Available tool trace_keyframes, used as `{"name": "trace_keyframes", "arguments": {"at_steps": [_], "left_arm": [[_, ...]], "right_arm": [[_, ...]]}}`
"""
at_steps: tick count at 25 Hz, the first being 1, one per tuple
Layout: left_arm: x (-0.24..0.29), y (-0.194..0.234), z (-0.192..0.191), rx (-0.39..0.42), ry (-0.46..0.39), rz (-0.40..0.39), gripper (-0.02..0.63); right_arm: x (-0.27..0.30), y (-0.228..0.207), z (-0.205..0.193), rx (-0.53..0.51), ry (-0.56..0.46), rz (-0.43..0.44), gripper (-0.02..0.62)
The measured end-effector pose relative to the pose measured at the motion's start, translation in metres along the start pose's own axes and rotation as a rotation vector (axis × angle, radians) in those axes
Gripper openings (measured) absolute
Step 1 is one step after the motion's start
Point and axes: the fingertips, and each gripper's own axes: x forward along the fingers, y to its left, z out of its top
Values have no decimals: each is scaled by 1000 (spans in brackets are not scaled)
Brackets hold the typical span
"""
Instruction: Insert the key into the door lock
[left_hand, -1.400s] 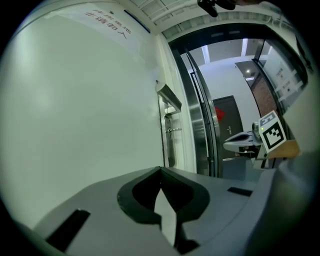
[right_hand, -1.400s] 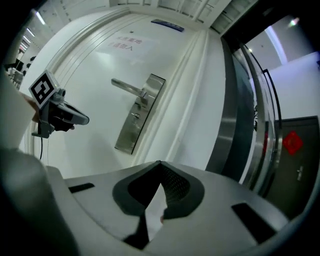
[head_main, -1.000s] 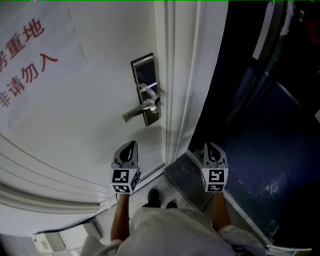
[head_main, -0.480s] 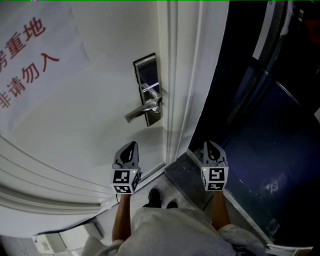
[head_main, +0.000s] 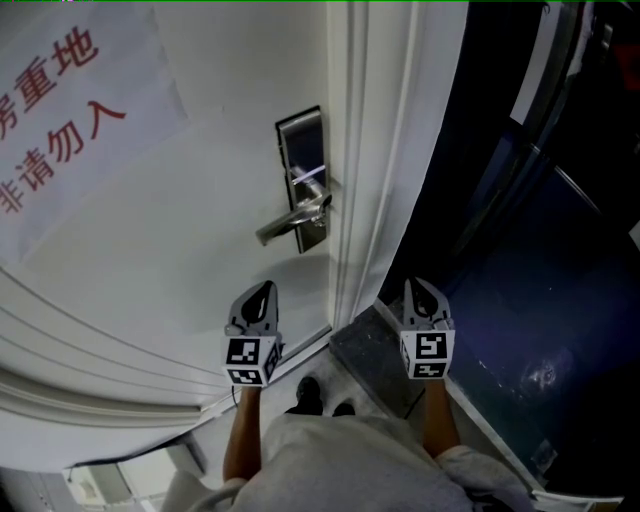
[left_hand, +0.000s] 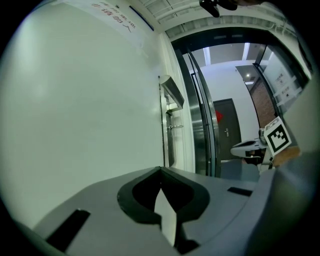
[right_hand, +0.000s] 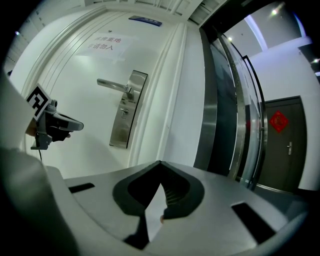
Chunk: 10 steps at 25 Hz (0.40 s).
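A white door carries a steel lock plate (head_main: 303, 178) (right_hand: 124, 112) with a lever handle (head_main: 292, 220) (right_hand: 114, 85) pointing left. The keyhole (right_hand: 123, 114) sits below the lever. My left gripper (head_main: 262, 290) (left_hand: 161, 169) hangs below the handle, close to the door face, with its jaws together and nothing between them. My right gripper (head_main: 417, 287) (right_hand: 160, 162) is further right, in front of the door frame, also shut, and it faces the lock plate from a distance. I see no key clearly in either gripper. Each gripper shows in the other's view: the right gripper (left_hand: 247, 148) and the left gripper (right_hand: 62, 122).
A paper notice with red characters (head_main: 60, 110) is taped on the door's upper left. The white door frame (head_main: 385, 180) borders a dark glass partition (head_main: 520, 250) on the right. A dark threshold (head_main: 370, 355) and the person's shoes (head_main: 310, 395) lie below.
In the head view the lock plate and door frame have shifted slightly right. The right gripper has edged a little upward. The left gripper has stayed put.
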Motion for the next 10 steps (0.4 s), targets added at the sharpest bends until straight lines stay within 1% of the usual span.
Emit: {"name": "trace_keyframes", "arguments": {"at_steps": [10], "left_arm": [[-1, 3, -1, -1, 3, 6, 17]], "right_arm": [[5, 6, 2, -15, 0, 16, 21]]}}
